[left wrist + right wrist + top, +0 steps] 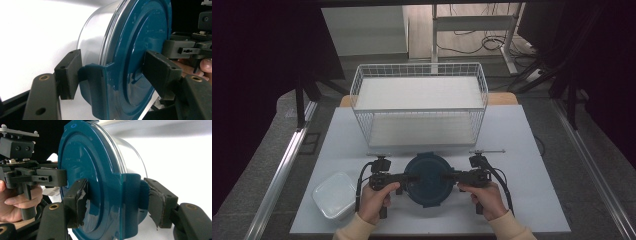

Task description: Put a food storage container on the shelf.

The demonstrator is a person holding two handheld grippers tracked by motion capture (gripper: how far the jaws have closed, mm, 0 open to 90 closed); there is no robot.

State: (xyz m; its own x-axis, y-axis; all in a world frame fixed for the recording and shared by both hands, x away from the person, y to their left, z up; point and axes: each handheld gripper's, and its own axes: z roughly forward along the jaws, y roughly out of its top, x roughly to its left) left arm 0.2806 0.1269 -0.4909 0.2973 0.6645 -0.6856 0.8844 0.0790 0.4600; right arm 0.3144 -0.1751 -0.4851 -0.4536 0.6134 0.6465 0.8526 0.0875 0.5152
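While the round container [430, 180] is sitting between them, the left tool [411, 178] and right tool [448, 176] are pinching its opposite side latches.

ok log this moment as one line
left gripper: shut on container | right gripper: shut on container | container: blue-lidded, on table before wire basket, clasped at latch tabs
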